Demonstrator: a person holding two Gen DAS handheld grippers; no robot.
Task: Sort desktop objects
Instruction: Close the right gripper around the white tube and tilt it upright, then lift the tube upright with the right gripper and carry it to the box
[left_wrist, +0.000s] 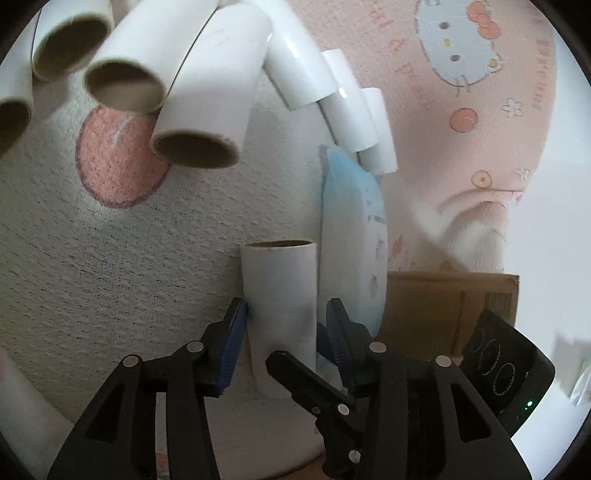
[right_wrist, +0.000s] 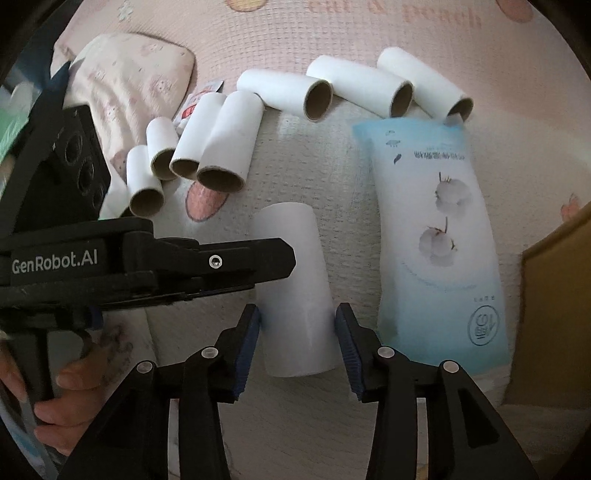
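A white cardboard tube (right_wrist: 295, 288) lies on the textured mat, pointing away from me. My right gripper (right_wrist: 299, 328) reaches down over its near half, a blue pad against each side. My left gripper (left_wrist: 284, 325) straddles the same tube (left_wrist: 280, 295): its left pad touches the wall, while its right pad stands off with a clear gap. In the right wrist view the left gripper (right_wrist: 236, 266) comes in from the left over the tube's upper part. One right finger (left_wrist: 306, 380) crosses the tube's near end.
A light-blue tissue pack (right_wrist: 439, 236) lies just right of the tube. Several more white tubes (right_wrist: 207, 155) are bunched at the left and others (right_wrist: 362, 88) line the back. A brown cardboard box (right_wrist: 554, 295) stands at the right, a pink pillow (right_wrist: 125, 85) at the back left.
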